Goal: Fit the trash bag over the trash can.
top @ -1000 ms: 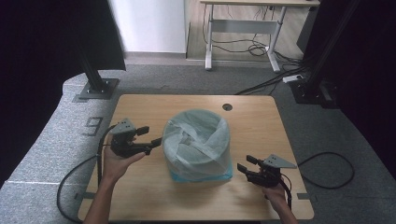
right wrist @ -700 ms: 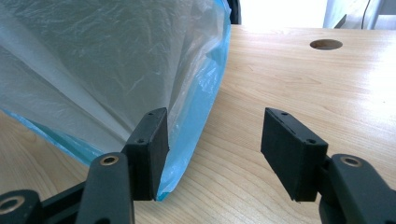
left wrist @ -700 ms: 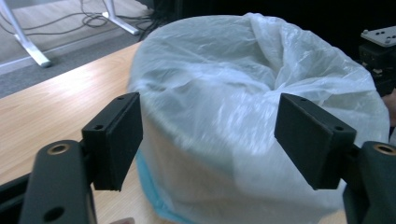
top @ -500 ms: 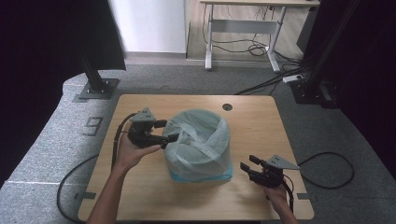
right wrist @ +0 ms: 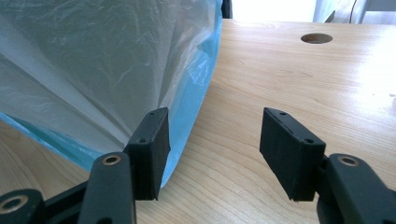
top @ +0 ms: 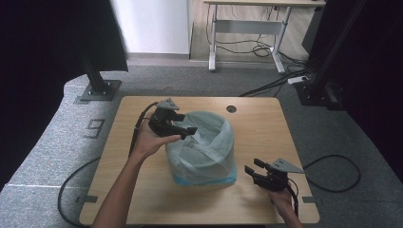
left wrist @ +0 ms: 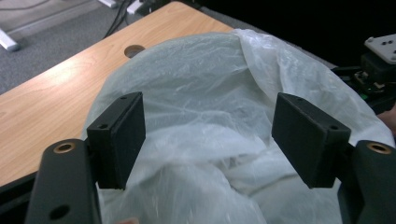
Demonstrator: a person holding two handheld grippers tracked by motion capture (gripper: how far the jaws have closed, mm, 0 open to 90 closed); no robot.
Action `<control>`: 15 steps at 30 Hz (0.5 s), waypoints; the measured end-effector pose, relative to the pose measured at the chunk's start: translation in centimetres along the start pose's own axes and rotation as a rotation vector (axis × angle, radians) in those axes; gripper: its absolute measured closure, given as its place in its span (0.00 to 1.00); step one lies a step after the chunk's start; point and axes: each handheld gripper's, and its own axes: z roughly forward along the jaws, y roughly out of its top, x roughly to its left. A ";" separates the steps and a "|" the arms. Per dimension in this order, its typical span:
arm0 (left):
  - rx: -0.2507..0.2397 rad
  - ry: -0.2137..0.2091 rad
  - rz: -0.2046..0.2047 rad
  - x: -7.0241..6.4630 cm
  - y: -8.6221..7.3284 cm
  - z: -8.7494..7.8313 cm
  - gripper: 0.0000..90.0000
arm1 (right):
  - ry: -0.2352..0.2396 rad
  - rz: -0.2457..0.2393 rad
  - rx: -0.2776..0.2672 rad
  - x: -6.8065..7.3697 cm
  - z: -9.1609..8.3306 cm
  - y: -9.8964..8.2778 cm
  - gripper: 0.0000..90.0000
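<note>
a blue bin (top: 204, 178) lined with a translucent white plastic bag (top: 202, 145) stands near the middle of the wooden table (top: 266, 128); only a strip of blue shows at its base, the bag draped over the rest. the bag's mouth is open and crumpled inward.

the left gripper (top: 183, 130) hovers over the bag's left rim, tips pointing right across the opening. in the left gripper view its jaws stand apart above the bag (left wrist: 210, 116), the film below and between them, neither pad pressing on it: released.

the right gripper (top: 252, 172) sits low at the near right of the table, just right of the bin's base. in the right gripper view its jaws are apart, having just been closing slightly, with bare wood between them; the left pad lies just beside the bag's (right wrist: 93, 70) blue-tinted edge. nothing grasped.

a round cable hole (top: 231, 109) lies at the table's far edge.
</note>
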 end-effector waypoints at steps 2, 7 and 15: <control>0.020 -0.008 0.001 0.0 0.6 0.6 0.29 | -0.001 0.005 0.000 -0.1 -0.1 0.0 0.46; 0.080 -0.022 0.014 -0.4 2.3 2.6 0.29 | -0.004 0.006 -0.001 -0.1 -0.3 0.0 0.46; 0.172 -0.040 0.006 -0.8 4.0 5.6 0.28 | 0.002 0.000 0.003 0.0 -0.3 0.0 0.46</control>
